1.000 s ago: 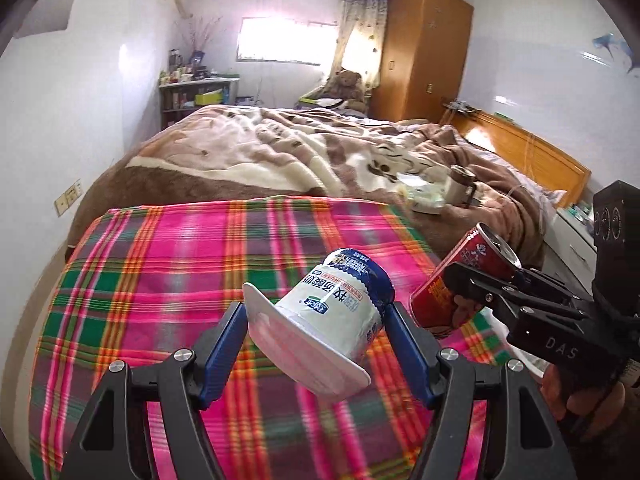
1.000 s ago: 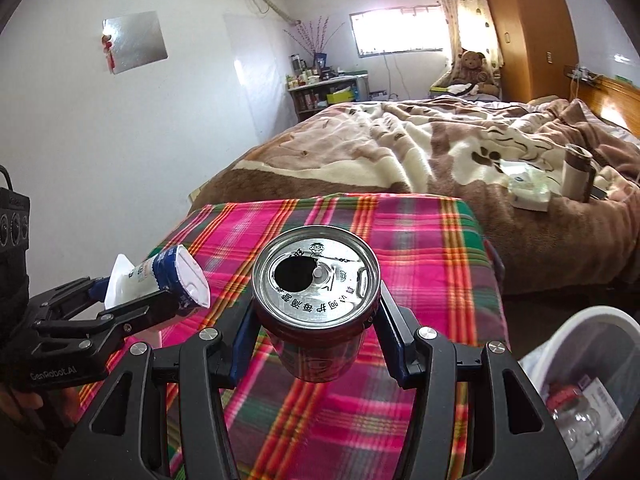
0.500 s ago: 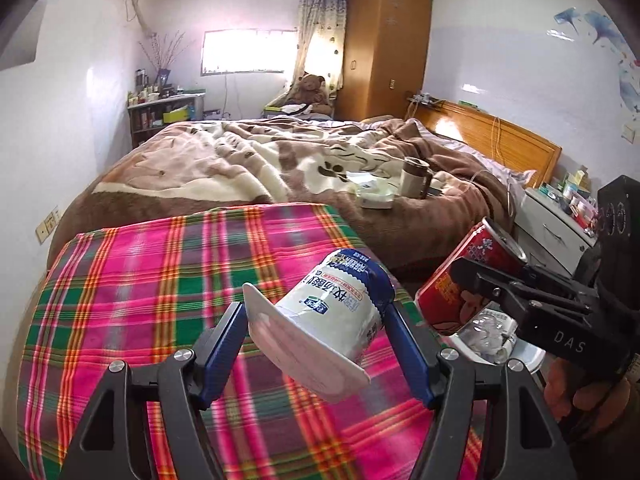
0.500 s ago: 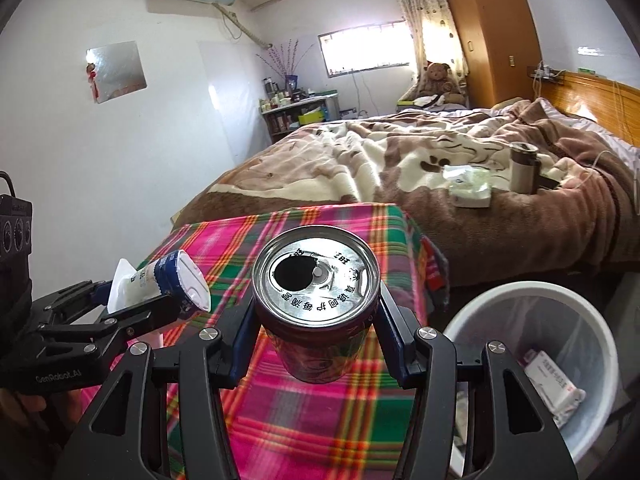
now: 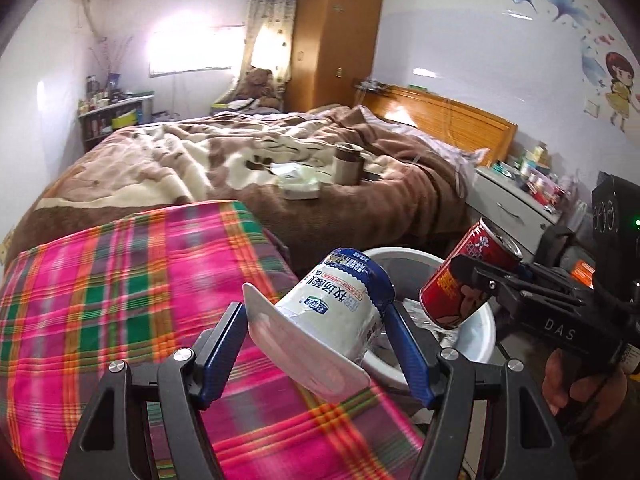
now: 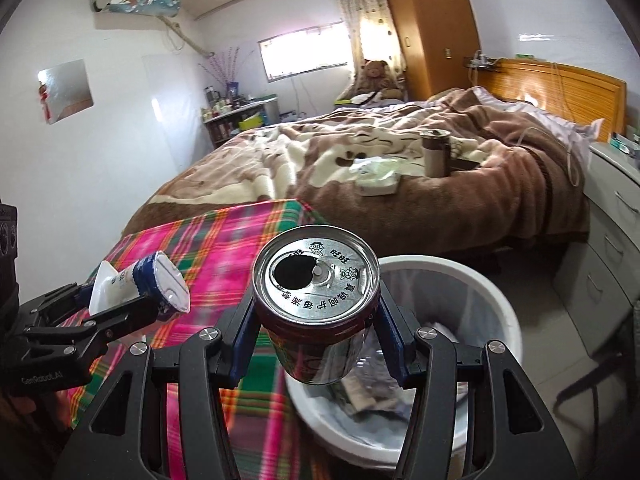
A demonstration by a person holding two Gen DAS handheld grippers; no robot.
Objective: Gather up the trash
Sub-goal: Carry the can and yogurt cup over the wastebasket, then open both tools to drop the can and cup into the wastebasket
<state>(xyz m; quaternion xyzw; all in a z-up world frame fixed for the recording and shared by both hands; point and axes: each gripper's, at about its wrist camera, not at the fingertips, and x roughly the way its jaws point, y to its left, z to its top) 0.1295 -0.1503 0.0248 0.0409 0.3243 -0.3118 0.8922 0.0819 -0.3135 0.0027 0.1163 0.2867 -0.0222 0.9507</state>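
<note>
My left gripper (image 5: 316, 320) is shut on a white and blue yogurt cup (image 5: 332, 304), held tilted over the right edge of the plaid-covered table (image 5: 120, 280). The cup also shows in the right wrist view (image 6: 140, 284). My right gripper (image 6: 316, 316) is shut on an opened red drink can (image 6: 316, 312), held above the rim of a white trash bin (image 6: 480, 292). The can also shows in the left wrist view (image 5: 464, 280), over the bin (image 5: 480, 328). The bin holds a clear liner and some trash.
A bed with a brown blanket (image 5: 280, 152) stands behind the table, with a tissue pack (image 5: 300, 188) and a steel mug (image 5: 348, 162) on it. A grey nightstand (image 5: 516, 196) and a wooden wardrobe (image 5: 336, 36) stand at the right.
Both grippers have swung right, off the middle of the table toward the bin. The bin has come into view under the can. Both grips are unchanged.
</note>
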